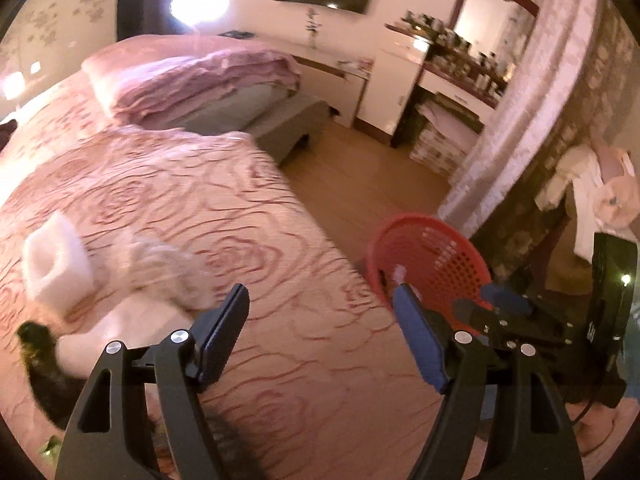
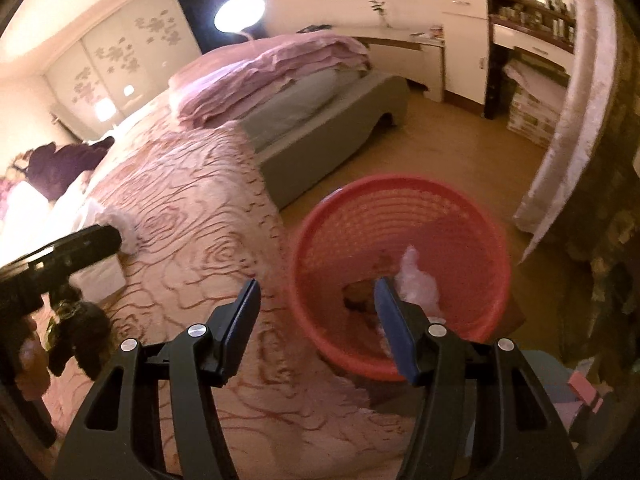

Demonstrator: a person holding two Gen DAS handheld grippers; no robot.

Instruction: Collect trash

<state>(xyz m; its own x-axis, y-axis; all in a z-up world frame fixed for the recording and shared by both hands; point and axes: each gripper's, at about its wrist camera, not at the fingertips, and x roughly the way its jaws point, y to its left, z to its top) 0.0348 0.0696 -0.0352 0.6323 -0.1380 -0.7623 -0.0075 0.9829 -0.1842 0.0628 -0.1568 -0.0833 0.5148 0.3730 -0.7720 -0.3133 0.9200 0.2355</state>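
Red perforated plastic basket (image 2: 400, 256): floor beside bed corner, catching trash; left tool (image 1: 320, 320) and right tool (image 2: 316, 312) gape empty.

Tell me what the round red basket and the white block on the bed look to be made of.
Round red basket: apparently moulded plastic, matte; its walls are a regular grid of small holes. White block: possibly foam or a tissue pack, with soft edges and a dented top; blur leaves it open.
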